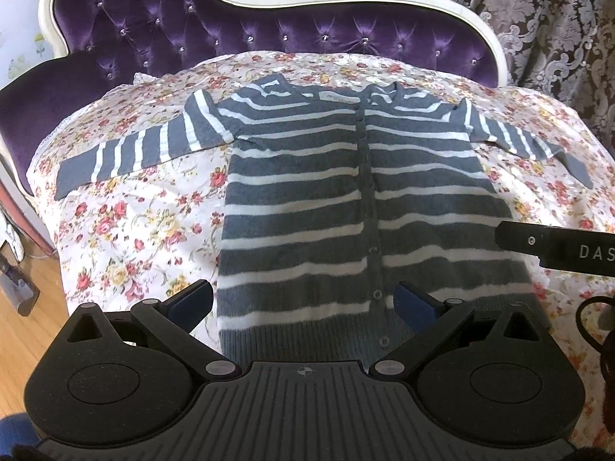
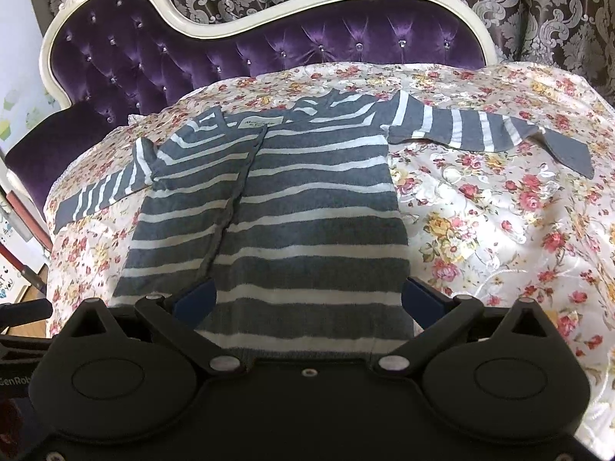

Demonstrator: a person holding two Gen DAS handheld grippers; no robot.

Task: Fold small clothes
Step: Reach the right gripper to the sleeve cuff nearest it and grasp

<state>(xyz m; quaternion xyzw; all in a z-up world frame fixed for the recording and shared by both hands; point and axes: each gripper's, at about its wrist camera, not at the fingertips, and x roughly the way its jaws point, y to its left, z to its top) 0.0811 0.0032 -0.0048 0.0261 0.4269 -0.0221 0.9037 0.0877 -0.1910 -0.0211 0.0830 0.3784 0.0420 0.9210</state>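
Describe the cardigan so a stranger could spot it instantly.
Find the purple tufted headboard, then the floral bedspread below it. The cardigan lies flat there, sleeves spread: grey with white stripes and a buttoned front, the only garment on the bed.

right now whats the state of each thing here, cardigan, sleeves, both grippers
cardigan: spread flat on the floral cover, front up, buttoned, not folded
left sleeve: stretched out sideways, flat
right sleeve: stretched out sideways, cuff bent down
left gripper: open, over the hem, holding nothing
right gripper: open, over the hem, holding nothing
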